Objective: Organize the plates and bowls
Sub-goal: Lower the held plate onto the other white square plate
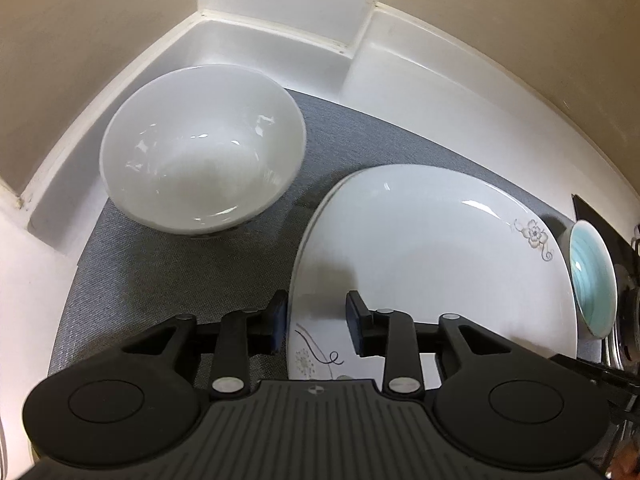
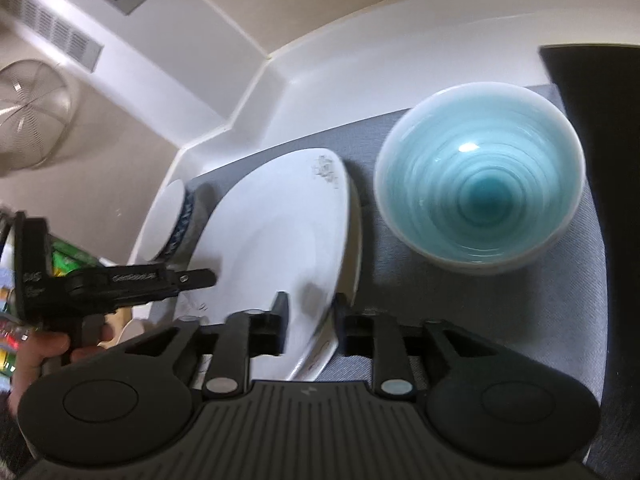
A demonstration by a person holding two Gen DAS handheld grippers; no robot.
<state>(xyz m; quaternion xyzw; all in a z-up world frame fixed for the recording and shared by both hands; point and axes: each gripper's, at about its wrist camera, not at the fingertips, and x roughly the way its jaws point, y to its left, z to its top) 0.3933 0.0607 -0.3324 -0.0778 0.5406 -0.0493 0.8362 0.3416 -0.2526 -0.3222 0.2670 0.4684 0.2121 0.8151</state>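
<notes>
A white square plate (image 1: 432, 264) with flower prints lies on a grey mat (image 1: 160, 272). My left gripper (image 1: 316, 320) is open, its jaws straddling the plate's left rim without pinching it. A white bowl (image 1: 200, 148) stands on the mat to the far left. In the right wrist view the same plate (image 2: 280, 240) shows, and my right gripper (image 2: 310, 320) is open with its jaws either side of the plate's right rim. A blue bowl (image 2: 480, 180) stands right of the plate; it also shows in the left wrist view (image 1: 592, 276). The left gripper (image 2: 200, 276) appears at the plate's left edge.
The mat lies on a white counter (image 1: 360, 60) set in a corner with beige walls. A dark object (image 2: 592, 120) stands at the right edge. A wire fan (image 2: 32, 112) and a vent (image 2: 72, 40) show at the upper left. Colourful items (image 2: 68, 260) lie at the far left.
</notes>
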